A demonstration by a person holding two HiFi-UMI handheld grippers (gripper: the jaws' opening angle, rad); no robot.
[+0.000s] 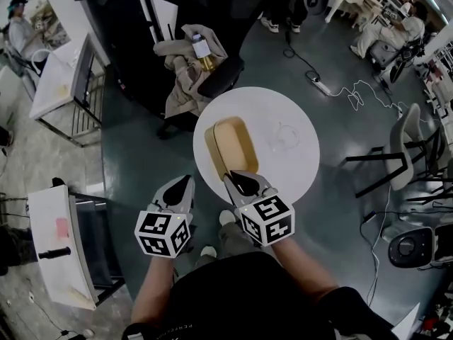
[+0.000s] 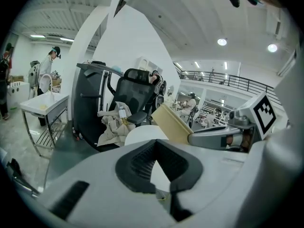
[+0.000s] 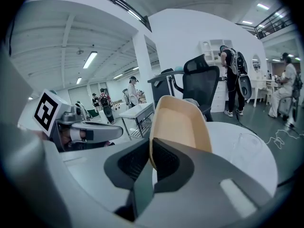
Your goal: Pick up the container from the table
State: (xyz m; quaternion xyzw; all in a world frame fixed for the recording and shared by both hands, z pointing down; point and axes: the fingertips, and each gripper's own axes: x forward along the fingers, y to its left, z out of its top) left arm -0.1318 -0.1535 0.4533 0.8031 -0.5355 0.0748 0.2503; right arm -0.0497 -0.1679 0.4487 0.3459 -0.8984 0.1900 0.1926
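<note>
A tan oblong container [image 1: 233, 144] hangs tilted over the round white table [image 1: 290, 168]. My right gripper [image 1: 241, 179] is shut on its near rim. In the right gripper view the pads clamp the container's thin wall [image 3: 178, 122], with the right gripper [image 3: 150, 158] right at the edge. My left gripper [image 1: 180, 188] hovers to the left, just off the table's near edge, tips together and holding nothing. The left gripper view shows its jaws [image 2: 156, 144] meeting at the tips, with the container [image 2: 172, 123] and the right gripper's arm to the right.
A clear plastic piece [image 1: 283, 137] lies on the table beside the container. Behind the table stands a black office chair [image 1: 212, 76] draped with a beige cloth and a bottle. A white desk [image 1: 60, 76] is far left; cables and a power strip [image 1: 322, 85] cross the floor.
</note>
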